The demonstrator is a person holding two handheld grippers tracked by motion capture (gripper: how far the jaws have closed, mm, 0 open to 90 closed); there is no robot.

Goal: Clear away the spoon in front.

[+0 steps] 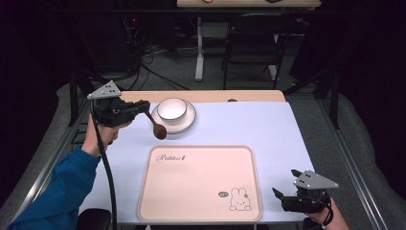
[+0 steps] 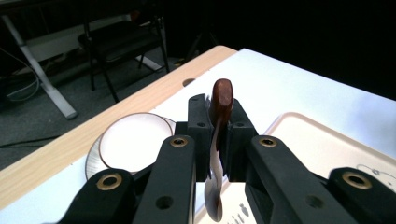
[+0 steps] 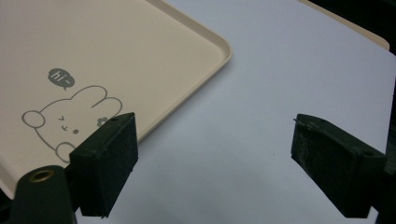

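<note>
Left gripper raised (spoon clamped)

A bowl on its plate blocks the table's far left, just beside a held wooden spoon; the empty beige tray and lilac tabletop at right offer open passage.

The left gripper is raised at the far left, pointing right, its jaws clamped on a spoon handle. The left hand grips it from below, with a blue sleeve running back to the near edge. The right gripper sits low at the near right, pointing left, its jaws standing wide apart with nothing between them.
</note>
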